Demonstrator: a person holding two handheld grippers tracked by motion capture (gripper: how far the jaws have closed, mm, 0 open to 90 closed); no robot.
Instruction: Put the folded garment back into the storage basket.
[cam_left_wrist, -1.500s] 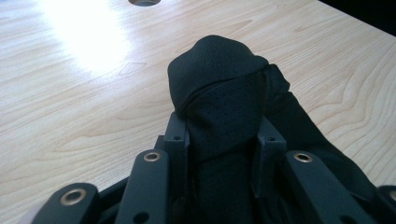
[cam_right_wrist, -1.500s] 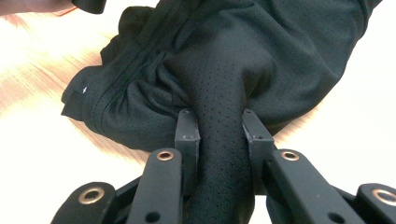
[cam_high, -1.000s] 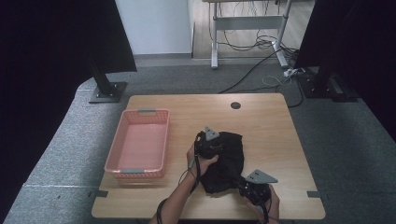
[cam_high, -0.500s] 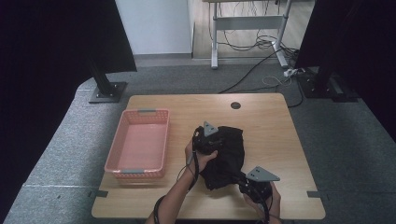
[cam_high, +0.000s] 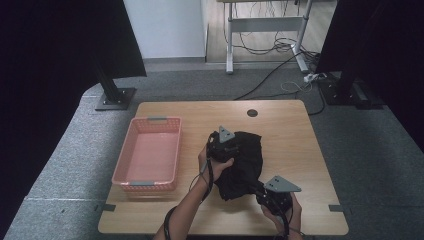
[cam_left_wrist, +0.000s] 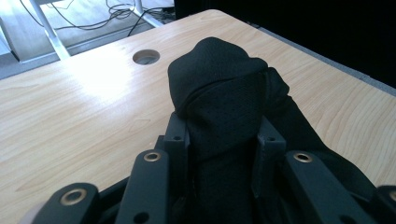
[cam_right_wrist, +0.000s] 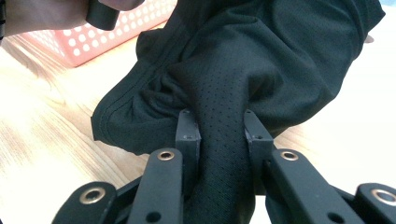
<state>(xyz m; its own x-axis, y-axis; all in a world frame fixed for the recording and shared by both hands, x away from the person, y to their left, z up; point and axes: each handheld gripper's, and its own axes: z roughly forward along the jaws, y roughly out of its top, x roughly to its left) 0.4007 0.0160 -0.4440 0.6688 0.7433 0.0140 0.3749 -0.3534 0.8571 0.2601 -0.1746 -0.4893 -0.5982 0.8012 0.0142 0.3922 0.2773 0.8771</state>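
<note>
A black mesh garment (cam_high: 242, 165) lies bunched in the middle of the wooden table (cam_high: 280, 130). My left gripper (cam_high: 222, 145) is at its far left part, shut on a fold of the cloth (cam_left_wrist: 219, 98) that bulges up between the jaws. At the garment's near right corner my right gripper (cam_high: 267, 192) is shut on another fold (cam_right_wrist: 219, 116), which runs taut between its pads. In the right gripper view the cloth's hemmed edge (cam_right_wrist: 116, 112) hangs just over the tabletop.
A pink plastic basket (cam_high: 150, 152) stands empty on the table's left side. A round cable hole (cam_high: 252, 113) sits near the far edge. Desk legs and cables (cam_high: 280, 45) lie on the floor beyond the table.
Both grippers have risen a little with the garment, which is bunched slightly higher off the table than a second ago.
</note>
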